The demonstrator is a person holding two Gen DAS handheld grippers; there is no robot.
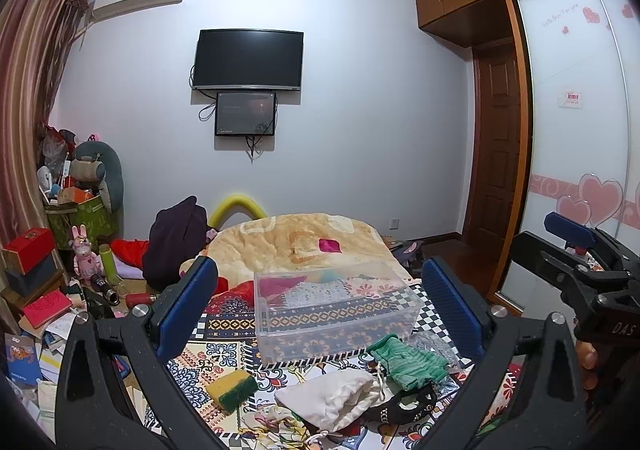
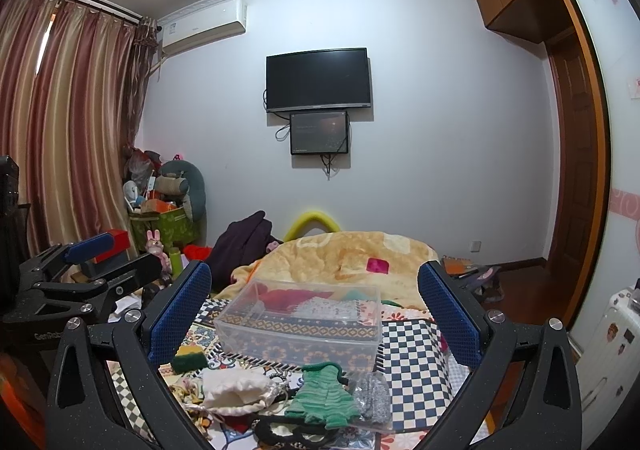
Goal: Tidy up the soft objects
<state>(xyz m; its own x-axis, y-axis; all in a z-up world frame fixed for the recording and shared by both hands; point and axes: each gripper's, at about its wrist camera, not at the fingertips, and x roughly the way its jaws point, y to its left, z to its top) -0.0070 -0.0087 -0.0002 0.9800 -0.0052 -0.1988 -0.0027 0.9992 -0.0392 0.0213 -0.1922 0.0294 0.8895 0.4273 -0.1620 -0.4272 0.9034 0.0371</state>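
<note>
Two claws hang wide open and empty above a bed spread with a patterned cloth, the left claw and right claw each framing a clear plastic bin that sits on the cloth ahead of them. The sorting looks barely begun: seen through the bin's clear walls are coloured patches that may be a few fabrics inside or only the bedding behind it, which cannot be told apart. Still loose on the cloth, nearer than the bin, lie a yellow-and-green sponge, a white drawstring pouch, a green knitted piece, a black-and-white patterned item and a grey sparkly pouch. The green piece lies just beside the white pouch and partly over the black item. By this view, nearly every soft thing remains to be picked up and placed in the bin. A yellow blanket lies bunched beyond it.
</note>
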